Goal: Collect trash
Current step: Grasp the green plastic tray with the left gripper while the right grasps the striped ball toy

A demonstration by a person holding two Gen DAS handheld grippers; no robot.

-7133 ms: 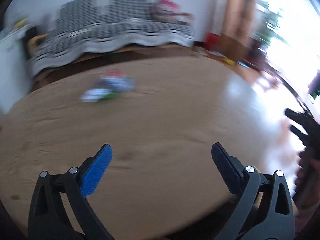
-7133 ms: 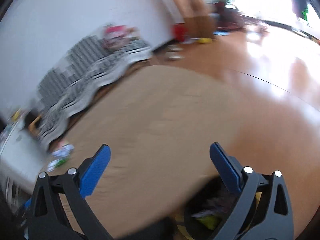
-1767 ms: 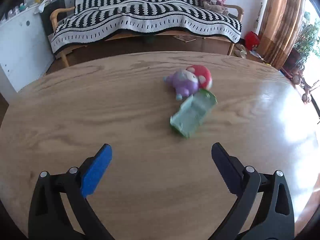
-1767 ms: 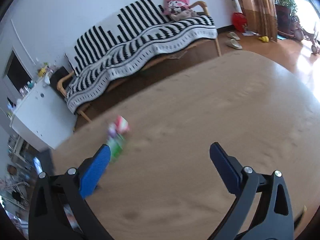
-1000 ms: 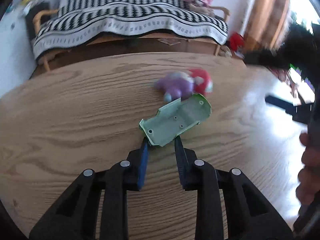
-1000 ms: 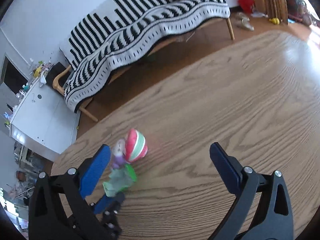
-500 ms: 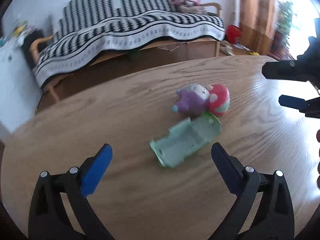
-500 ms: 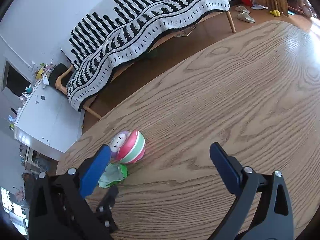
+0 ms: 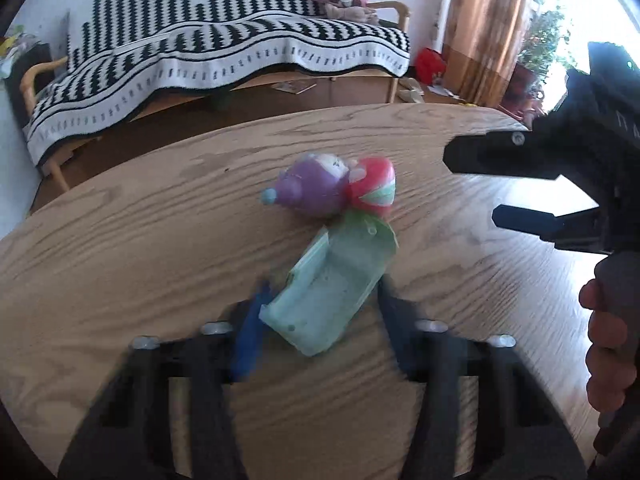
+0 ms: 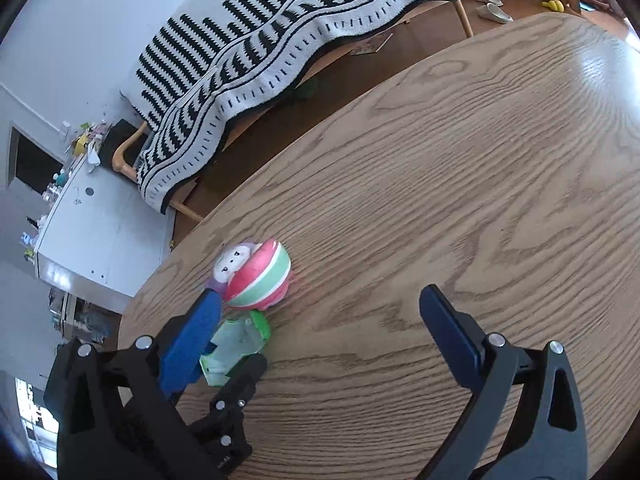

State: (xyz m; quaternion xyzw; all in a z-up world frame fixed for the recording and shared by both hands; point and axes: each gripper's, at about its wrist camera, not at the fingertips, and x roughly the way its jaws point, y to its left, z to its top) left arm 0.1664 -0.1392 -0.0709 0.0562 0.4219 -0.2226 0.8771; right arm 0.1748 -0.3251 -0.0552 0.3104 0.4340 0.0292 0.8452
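We judge collection barely begun: left gripper (image 9: 320, 316) fingers closing around the near end of the pale green tray (image 9: 334, 286), which lies on the desk (image 9: 120, 248) touching the toys (image 9: 336, 190); right gripper (image 10: 320, 340) fingers spread, empty.

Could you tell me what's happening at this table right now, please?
A person is clearing a round wooden table with a handheld gripper in each hand. The left gripper is closing its jaws around a pale green plastic tray, which lies between them. Just beyond it sit a purple toy and a red-and-green striped ball, touching each other. The right gripper hangs open above the table, holding nothing.
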